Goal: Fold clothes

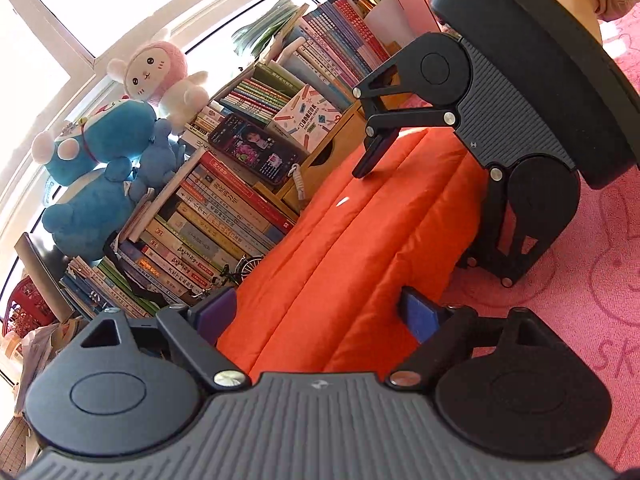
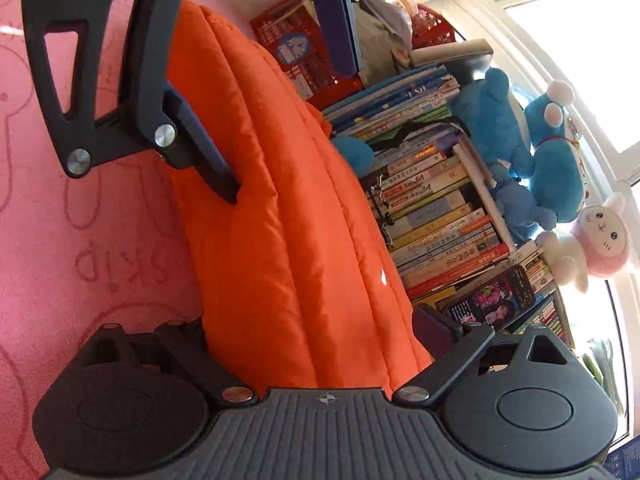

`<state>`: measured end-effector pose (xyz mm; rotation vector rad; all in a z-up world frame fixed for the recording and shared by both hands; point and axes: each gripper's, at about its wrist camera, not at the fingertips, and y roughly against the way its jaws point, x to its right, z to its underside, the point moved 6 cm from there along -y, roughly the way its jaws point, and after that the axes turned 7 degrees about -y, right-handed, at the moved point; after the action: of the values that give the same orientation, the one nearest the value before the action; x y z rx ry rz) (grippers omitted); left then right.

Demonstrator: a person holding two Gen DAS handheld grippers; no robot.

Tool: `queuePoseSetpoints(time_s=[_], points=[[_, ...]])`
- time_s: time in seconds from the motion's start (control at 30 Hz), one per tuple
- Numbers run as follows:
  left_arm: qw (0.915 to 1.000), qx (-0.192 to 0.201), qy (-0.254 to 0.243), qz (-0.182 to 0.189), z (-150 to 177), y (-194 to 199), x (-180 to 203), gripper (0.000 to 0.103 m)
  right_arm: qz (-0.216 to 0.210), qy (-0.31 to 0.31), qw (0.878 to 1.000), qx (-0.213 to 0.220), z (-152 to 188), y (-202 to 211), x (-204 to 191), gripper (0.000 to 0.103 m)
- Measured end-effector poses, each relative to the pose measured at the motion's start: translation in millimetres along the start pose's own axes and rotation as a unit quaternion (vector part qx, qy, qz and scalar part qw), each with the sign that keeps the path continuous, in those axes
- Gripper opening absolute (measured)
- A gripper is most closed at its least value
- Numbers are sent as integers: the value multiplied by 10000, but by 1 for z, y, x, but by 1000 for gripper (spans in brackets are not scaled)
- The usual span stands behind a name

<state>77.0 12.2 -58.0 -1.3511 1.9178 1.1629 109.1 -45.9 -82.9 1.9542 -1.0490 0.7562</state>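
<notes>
Both grippers straddle a folded orange garment (image 1: pixel 360 240) lying on a pink blanket (image 1: pixel 580 300) stitched with letters I cannot read. The left gripper (image 1: pixel 320 312) has its jaws wide, one at each side of the folds; the right gripper (image 2: pixel 316 332) likewise, opposite. Beyond the garment stand stacked books (image 1: pixel 208 216), a phone (image 1: pixel 256 148), blue and pink plush toys (image 1: pixel 104 148) and a window.

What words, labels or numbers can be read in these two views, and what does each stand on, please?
"SK", outlined on the pink plush mat; further letters run out of frame.
Book spines: print too small to read.
Phone screen: blurred, unreadable.
Pencil-patterned box: characters too blurred.
</notes>
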Motion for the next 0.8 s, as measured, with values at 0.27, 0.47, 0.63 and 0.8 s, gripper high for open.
queuePoseSetpoints(time_s=[0.27,0.47,0.63,0.8], points=[[9952,-84,-956,195,7,-25,21,89,-206,-499,9985,8,-3,-5,16,35],[9857,-563,-1526,-445,18,-60,17,58,-108,-341,9993,-55,6,-8,21,34],[9883,-597,-1346,-402,20,-59,5,45,59,61,9998,-184,22,-12,21,48],[9871,-698,-1395,-369,30,-57,1,47,226,463,9982,-312,38,-17,20,60]])
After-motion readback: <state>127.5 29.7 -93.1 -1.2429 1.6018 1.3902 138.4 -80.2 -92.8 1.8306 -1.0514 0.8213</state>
